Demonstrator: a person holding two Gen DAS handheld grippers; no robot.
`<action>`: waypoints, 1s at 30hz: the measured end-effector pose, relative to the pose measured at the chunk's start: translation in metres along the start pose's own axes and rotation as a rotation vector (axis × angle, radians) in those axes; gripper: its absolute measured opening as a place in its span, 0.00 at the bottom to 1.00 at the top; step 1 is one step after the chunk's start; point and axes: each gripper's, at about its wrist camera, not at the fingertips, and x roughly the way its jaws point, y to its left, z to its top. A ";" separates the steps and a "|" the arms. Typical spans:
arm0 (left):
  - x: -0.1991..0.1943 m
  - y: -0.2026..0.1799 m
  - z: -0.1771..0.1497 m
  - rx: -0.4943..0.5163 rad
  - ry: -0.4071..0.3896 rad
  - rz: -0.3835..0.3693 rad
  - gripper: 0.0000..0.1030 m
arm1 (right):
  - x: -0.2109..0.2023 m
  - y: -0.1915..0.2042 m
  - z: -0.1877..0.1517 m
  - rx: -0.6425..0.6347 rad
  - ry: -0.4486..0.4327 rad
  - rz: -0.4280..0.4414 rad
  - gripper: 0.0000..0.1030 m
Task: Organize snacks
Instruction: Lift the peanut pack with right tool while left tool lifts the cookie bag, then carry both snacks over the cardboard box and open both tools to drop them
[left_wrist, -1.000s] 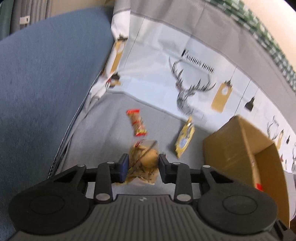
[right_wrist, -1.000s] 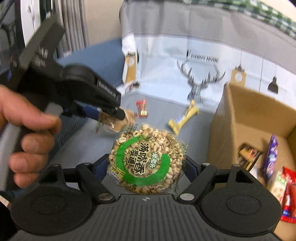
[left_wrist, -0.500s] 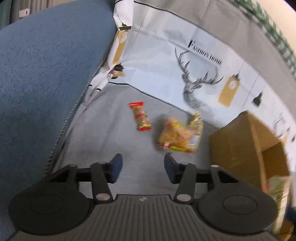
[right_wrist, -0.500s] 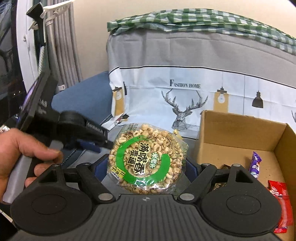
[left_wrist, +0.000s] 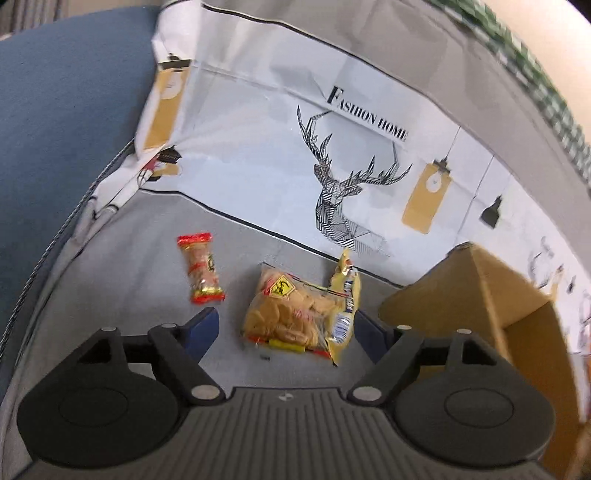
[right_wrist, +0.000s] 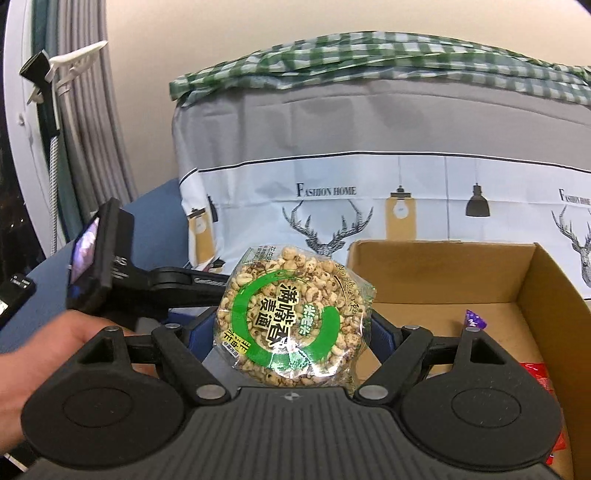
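Observation:
My left gripper (left_wrist: 286, 328) hovers over the grey cloth (left_wrist: 147, 295), its jaws opening and touching nothing. A clear bag of yellow crackers (left_wrist: 291, 314) lies on the cloth just beyond the fingertips, against a yellow bar packet (left_wrist: 347, 295). A red-ended snack (left_wrist: 201, 267) lies further left. My right gripper (right_wrist: 290, 328) is shut on a round puffed-grain packet (right_wrist: 291, 317) with a green ring, held up at the left of the open cardboard box (right_wrist: 443, 273).
The box (left_wrist: 480, 295) stands right of the loose snacks and holds a purple wrapper (right_wrist: 474, 319) and a red packet (right_wrist: 539, 373). A deer-print cloth (left_wrist: 332, 166) rises behind. A hand (right_wrist: 55, 347) holds the left tool (right_wrist: 155, 284). A blue cushion (left_wrist: 55, 147) lies at left.
The left jaws let go of the cracker bag, which dropped onto the cloth beside the yellow bar, and they spread wider. The right gripper rose with its packet and tilted up toward the box.

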 end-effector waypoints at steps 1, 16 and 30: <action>0.007 -0.003 0.000 0.003 0.005 0.007 0.82 | 0.000 -0.003 0.000 0.003 -0.001 -0.003 0.80; 0.039 -0.025 -0.010 0.081 0.057 0.104 0.59 | 0.001 -0.034 -0.007 0.025 0.023 -0.026 0.80; -0.033 -0.018 -0.004 -0.014 -0.103 0.081 0.46 | -0.003 -0.034 -0.007 0.042 0.003 -0.047 0.80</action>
